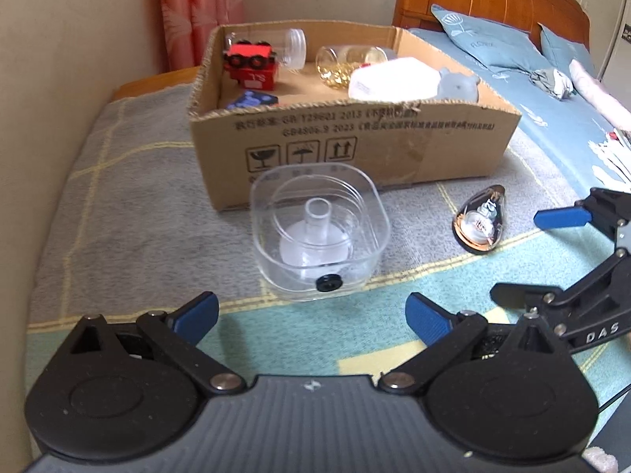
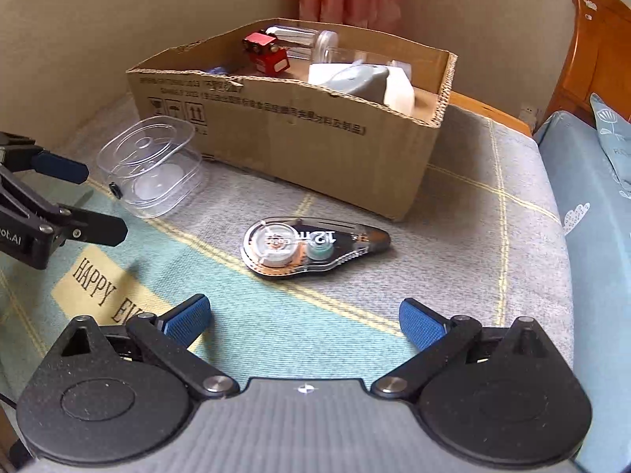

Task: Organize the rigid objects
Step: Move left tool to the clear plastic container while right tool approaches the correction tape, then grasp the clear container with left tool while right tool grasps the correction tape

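Both claws gape wide and hold nothing: the left claw (image 1: 311,311) faces the clear plastic container (image 1: 319,232), the right claw (image 2: 303,319) faces the correction tape dispenser (image 2: 311,246). Both items lie on the blanket (image 2: 453,244) (apart from each other) just before the cardboard box (image 2: 292,126).

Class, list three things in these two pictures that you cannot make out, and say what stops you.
- Blue thing in the cardboard box, left view: front wall hides most.
- Box print, right view: blurred.
- Right tongs, left view: cut off by the edge.
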Motion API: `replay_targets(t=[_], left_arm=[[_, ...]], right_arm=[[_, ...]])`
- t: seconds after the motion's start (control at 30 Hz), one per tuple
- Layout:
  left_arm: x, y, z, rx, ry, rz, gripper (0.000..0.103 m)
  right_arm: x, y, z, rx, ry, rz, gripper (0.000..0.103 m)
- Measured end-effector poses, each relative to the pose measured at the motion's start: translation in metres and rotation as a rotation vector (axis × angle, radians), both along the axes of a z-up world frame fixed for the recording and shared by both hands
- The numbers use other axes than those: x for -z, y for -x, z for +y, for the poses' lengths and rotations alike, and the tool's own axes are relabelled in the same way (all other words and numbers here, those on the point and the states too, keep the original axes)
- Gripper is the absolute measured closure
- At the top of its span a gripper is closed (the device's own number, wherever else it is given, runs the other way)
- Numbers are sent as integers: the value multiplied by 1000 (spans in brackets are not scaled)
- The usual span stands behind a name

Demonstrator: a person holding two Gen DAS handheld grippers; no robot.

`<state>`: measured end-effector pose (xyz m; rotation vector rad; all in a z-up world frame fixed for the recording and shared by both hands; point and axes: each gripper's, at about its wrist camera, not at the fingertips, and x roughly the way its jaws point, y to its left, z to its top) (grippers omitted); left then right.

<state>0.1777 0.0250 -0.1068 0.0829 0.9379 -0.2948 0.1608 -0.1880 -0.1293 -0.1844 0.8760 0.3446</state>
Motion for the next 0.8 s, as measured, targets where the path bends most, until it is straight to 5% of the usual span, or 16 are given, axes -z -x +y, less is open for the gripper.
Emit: replay_targets(t=[0.8], left_arm=[[6,-36,-27,-27,-41,-27,7]], right_arm=[[6,-40,0,-139,-30,-67,0]])
